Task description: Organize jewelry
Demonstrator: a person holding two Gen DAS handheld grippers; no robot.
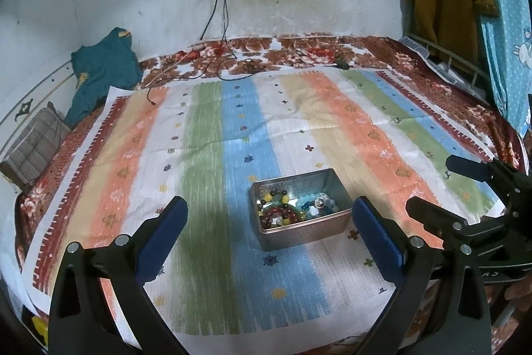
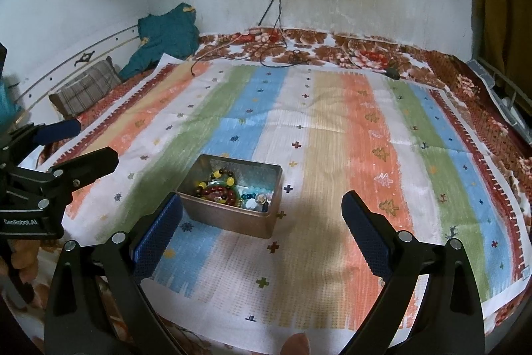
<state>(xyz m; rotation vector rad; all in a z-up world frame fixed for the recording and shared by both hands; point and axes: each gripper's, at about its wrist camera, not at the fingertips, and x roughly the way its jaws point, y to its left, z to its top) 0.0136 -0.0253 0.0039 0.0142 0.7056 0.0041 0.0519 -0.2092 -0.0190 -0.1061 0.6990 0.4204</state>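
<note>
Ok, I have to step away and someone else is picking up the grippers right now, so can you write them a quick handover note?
Left gripper: open, empty, raised above the cloth, pointing at the tin.
Right gripper: open, empty, also facing the tin, beside the left one.
Metal tin: lidless, standing on the striped cloth near the front middle of the bed.
Jewelry: beaded bracelets, red, amber and dark, lie piled in the tin's left part; blue and white pieces in its right part. None is seen on the cloth.
Done: can't tell; everything visible is heaped in the tin.
Left: sorting the tangle, if that is intended.
</note>
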